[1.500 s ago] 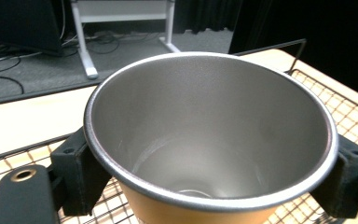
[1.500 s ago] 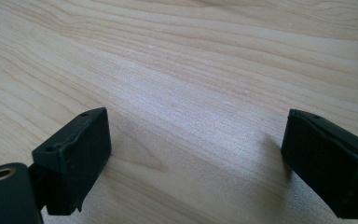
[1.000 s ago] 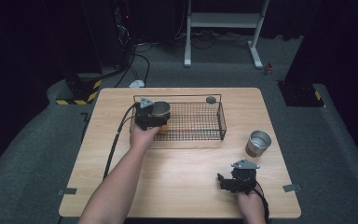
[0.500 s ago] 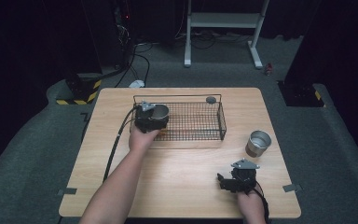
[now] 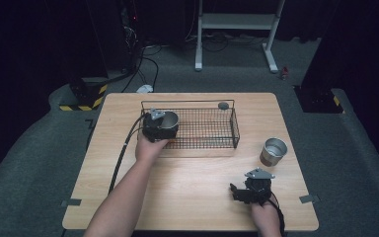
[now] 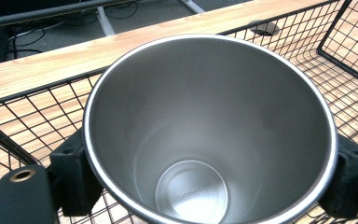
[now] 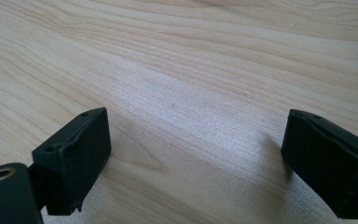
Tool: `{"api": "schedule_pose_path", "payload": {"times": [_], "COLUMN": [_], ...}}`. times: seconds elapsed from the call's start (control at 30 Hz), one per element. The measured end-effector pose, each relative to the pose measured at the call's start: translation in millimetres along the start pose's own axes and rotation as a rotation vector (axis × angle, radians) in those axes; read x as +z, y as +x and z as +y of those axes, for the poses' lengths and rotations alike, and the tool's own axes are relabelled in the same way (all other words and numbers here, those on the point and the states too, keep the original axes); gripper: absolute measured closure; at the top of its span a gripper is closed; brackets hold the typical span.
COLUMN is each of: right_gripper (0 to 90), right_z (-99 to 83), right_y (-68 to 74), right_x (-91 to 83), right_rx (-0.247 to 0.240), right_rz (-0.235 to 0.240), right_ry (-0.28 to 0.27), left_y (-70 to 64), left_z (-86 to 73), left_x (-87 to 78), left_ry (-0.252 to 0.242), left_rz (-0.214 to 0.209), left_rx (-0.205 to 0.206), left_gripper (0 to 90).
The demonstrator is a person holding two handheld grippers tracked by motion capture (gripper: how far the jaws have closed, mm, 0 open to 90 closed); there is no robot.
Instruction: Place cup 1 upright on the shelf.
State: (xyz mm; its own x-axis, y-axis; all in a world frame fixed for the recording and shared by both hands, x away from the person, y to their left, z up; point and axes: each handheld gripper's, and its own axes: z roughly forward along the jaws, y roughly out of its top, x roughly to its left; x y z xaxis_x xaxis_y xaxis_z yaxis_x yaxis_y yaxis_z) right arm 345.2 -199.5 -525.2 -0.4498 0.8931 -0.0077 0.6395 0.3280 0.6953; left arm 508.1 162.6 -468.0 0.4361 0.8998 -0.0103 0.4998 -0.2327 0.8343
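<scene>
Left tool point(image 6: 205, 186) clamps steel cup point(image 6: 209, 126) over wire basket point(image 6: 349, 46), embossing unreadable; right tool point(image 7: 196, 163) spread, empty

Brushed, satiny steel for the cup point(image 6: 205, 140), with a polished rim; thin black-coated wire for the basket point(image 6: 349, 56); pale, matt wood with fine grain for the table point(image 7: 191, 70); matt, slightly rough black plastic on the right gripper point(image 7: 196, 163).
</scene>
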Motion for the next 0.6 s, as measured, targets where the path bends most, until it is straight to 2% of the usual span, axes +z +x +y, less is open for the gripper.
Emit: {"api": "schedule_pose_path", "payload": {"times": [0.13,0.2,0.23,0.33,0.37,0.4,0.47,0.6], "right_gripper": [8.2,8.2,8.2,8.2,8.2,8.2,8.2,8.2], "right_z": [0.0,0.0,0.0,0.0,0.1,0.1,0.1,0.5], "right_y": [0.0,0.0,0.0,-0.1,0.2,0.2,0.2,-0.1], "right_x": [0.0,0.0,0.0,0.0,0.1,0.1,0.1,0.6], "right_rx": [0.0,-0.001,-0.001,-0.001,0.001,0.001,0.0,-0.004], "right_rz": [0.0,0.0,0.0,0.001,0.0,0.0,0.0,0.003], "right_ry": [0.0,0.0,0.0,0.0,0.0,0.0,0.0,-0.001], "left_y": [-1.3,-0.1,0.4,2.9,4.5,4.6,5.1,6.1], "left_z": [0.5,1.4,1.2,0.7,0.5,0.2,0.8,3.9], "left_x": [-0.8,-1.4,-1.0,0.1,-0.7,-1.5,-3.9,-9.0], "left_ry": [0.007,0.033,0.045,0.074,0.081,0.079,0.082,0.06], "left_rz": [0.017,0.012,0.002,0.017,0.03,0.03,0.023,0.01], "left_rx": [0.005,0.002,-0.011,-0.021,-0.017,-0.023,-0.011,-0.016], "left_gripper": [13.3,11.5,10.2,0.3,0.0,0.0,0.0,0.1]}}
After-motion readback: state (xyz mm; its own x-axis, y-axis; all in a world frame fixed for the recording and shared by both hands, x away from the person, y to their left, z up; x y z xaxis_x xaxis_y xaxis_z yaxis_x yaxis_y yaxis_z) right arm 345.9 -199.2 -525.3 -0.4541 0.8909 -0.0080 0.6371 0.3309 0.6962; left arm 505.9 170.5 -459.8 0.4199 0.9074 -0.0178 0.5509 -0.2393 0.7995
